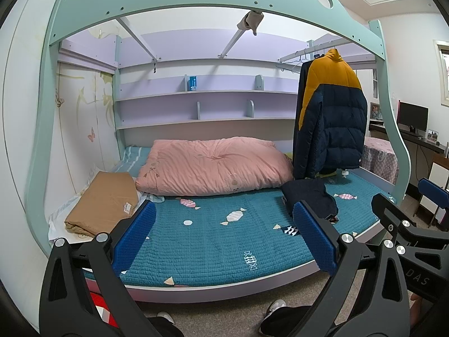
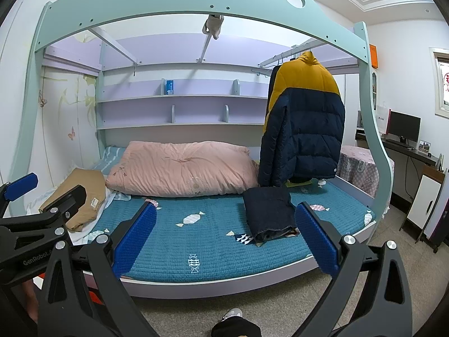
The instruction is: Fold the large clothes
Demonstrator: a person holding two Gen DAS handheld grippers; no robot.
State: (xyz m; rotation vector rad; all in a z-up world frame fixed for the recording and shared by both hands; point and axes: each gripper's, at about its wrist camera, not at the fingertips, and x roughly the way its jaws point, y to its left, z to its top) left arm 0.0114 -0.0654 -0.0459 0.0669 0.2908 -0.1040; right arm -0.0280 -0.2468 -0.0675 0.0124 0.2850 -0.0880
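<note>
A navy and mustard puffer jacket (image 1: 334, 118) hangs from a rail under the upper bunk at the right; it also shows in the right wrist view (image 2: 306, 129). A folded dark denim garment (image 1: 311, 196) lies on the teal mattress (image 1: 213, 241) below it, also in the right wrist view (image 2: 269, 213). My left gripper (image 1: 224, 238) is open and empty, held in front of the bed's edge. My right gripper (image 2: 224, 241) is open and empty too, level with the bed's front edge. Each gripper shows at the side of the other's view.
A pink duvet (image 1: 213, 165) lies across the back of the bed. A folded tan cloth (image 1: 103, 205) sits at the left end. The mint bunk frame (image 1: 196, 0) arches overhead. A desk with a monitor (image 2: 404, 126) stands at the right. Feet show on the carpet below.
</note>
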